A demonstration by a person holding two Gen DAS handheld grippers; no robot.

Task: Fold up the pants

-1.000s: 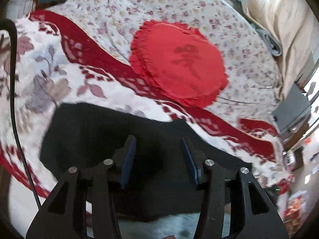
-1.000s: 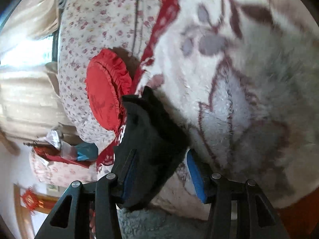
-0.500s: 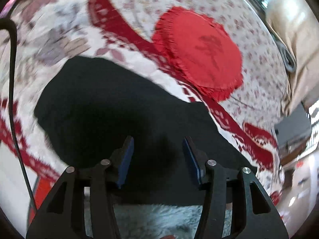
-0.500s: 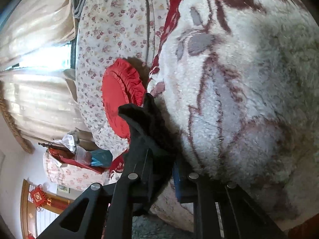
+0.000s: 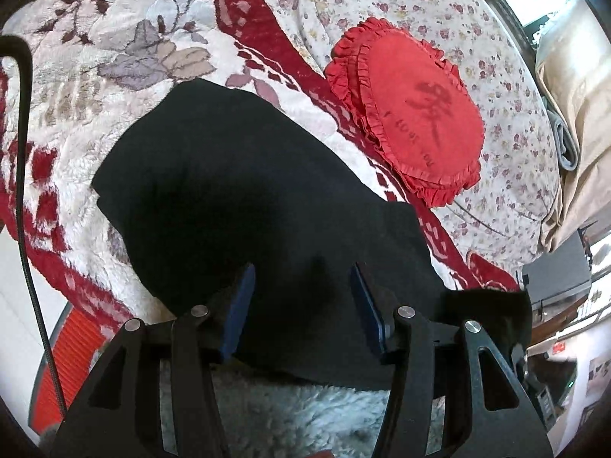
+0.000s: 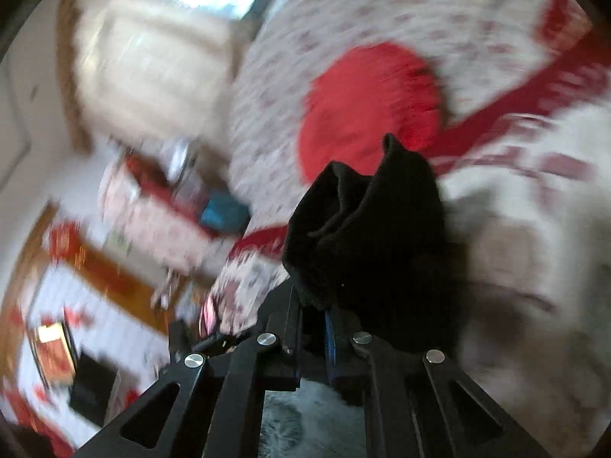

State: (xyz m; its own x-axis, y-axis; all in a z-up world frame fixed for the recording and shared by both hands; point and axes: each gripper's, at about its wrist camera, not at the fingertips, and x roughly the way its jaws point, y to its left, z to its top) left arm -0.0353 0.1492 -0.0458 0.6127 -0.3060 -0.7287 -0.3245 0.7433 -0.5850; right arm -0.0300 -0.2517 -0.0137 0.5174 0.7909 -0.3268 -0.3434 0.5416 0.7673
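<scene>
Fleecy blanket [image 5: 114, 57]; right fingers [image 6: 330, 337] closing on pants [image 6: 366, 236].

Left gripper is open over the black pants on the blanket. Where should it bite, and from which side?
Probably the near edge of the pants, where the cloth ends on the fluffy blanket just under the left gripper. Come from the near side, one finger sliding under. That edge is free; the middle lies flat. The right gripper, closing, has the other corner bunched between its fingers.
</scene>
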